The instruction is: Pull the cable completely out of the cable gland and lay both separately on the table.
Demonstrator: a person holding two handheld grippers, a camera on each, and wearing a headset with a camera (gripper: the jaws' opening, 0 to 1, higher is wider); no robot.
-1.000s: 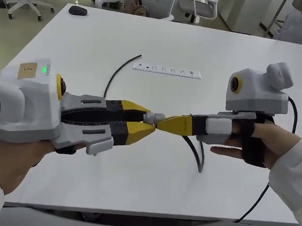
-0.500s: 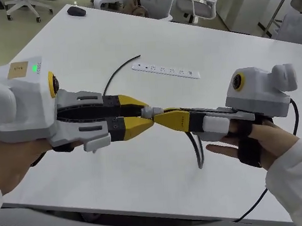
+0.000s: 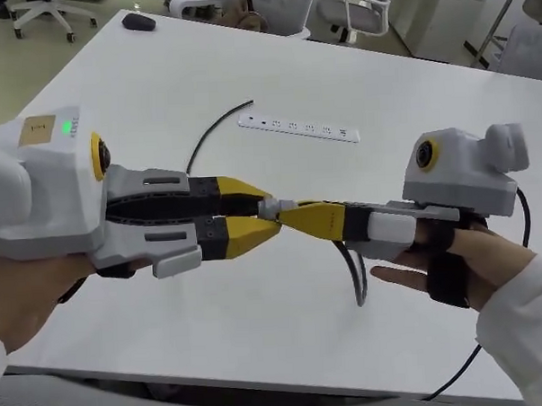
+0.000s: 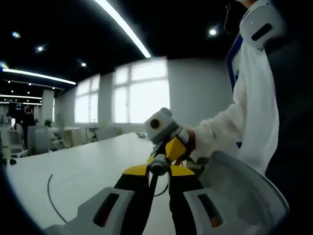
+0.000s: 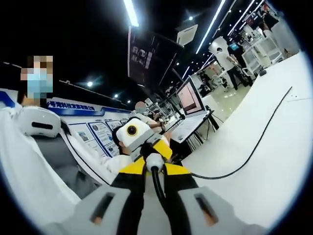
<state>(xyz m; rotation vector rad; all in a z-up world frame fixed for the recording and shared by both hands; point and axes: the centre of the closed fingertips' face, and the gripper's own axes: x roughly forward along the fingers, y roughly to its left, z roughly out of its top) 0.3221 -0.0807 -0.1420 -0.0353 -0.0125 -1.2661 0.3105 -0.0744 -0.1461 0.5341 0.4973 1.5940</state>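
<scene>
Head view: bright, even overhead light, sharp; faint soft shadow on white table [image 3: 159,109] under left gripper [image 3: 267,209]. Gripper views: dim, heavy fisheye bend at edges; ceiling strip lights [image 4: 122,27] + windows [image 4: 142,93] blown out, bkgd soft.

I was working in what looked like an open-plan office or lab hall. There was a broad white table [image 3: 247,69] carrying a power strip [image 3: 299,128], with wheeled office chairs [image 3: 369,10] beyond it. Long ceiling light strips [image 4: 122,27] ran overhead, and I saw tall windows [image 4: 146,100], an open laptop [image 5: 188,97] and printed wall panels [image 5: 98,134].
</scene>
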